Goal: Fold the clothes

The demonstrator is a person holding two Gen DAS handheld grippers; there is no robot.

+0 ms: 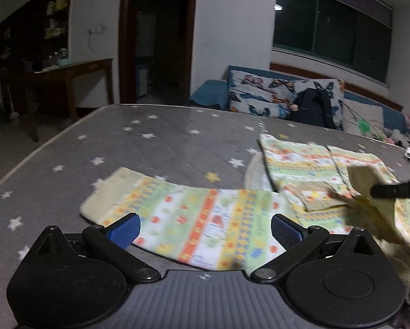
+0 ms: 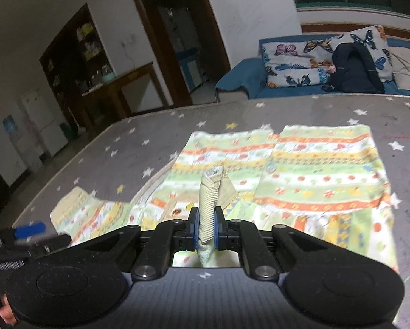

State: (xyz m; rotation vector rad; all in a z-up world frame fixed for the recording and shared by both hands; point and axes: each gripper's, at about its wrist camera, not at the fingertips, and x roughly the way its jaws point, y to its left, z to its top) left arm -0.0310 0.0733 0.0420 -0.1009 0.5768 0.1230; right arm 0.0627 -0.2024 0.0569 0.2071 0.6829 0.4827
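patterned shirt (image 2: 314, 170) lies spread mid-frame on the starry grey mattress (image 2: 155, 126). right gripper (image 2: 206, 226) is pinching the ribbed cuff (image 2: 208, 205), looks like a sleeve fold-in. left gripper (image 1: 205, 229), spread wide over the other sleeve (image 1: 177, 219), probably grabs next. sofa (image 2: 243, 82) upper right, doorway behind.
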